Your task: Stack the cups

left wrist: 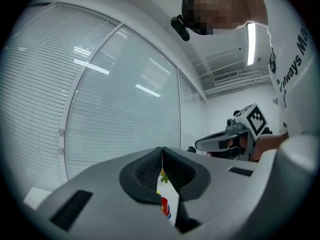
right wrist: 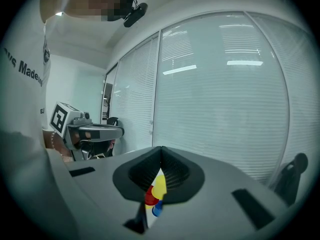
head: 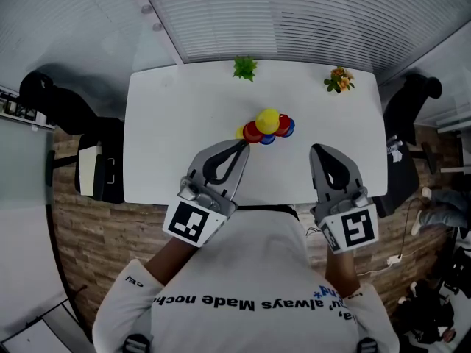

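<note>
Head view, read from left to right. The left chair (head: 62, 105), dark, stands off the 9 o'clock edge of the white surface (head: 169, 145).

The left tongs (head: 243, 146) reach in from 7 o'clock. Their jaws are pressed together with nothing between them, and their tip lies just beside the cups (head: 266, 127). The left gripper view confirms this: the ribbed pads meet along one seam.

The cups sit bunched near the centre of the surface, a little toward 6 o'clock, and touch one another. A yellow cup (head: 267, 120) tops the cluster. The red cups (head: 252, 132) lie at its 8 and 3 o'clock, and the blue cups (head: 267, 140) show along the near rim. Whether any cup is nested in another, or holds anything, cannot be told.

A small green plant (head: 244, 68) stands at the 12 o'clock edge.

The right tongs (head: 317, 150) enter from 5 o'clock, apart from the cups. Their jaws are likewise together and grip nothing, as the right gripper view shows.

An orange-flowered plant (head: 339, 79) stands at 1 o'clock. The right chair (head: 412, 101) stands off the 3 o'clock edge.

Markings: the left marker cube (head: 193, 222) and the right marker cube (head: 355, 229) each carry a black-and-white square code. The person's white shirt (head: 243, 263) bears dark print that includes the words "always Made". The rest of the print is not legible.
</note>
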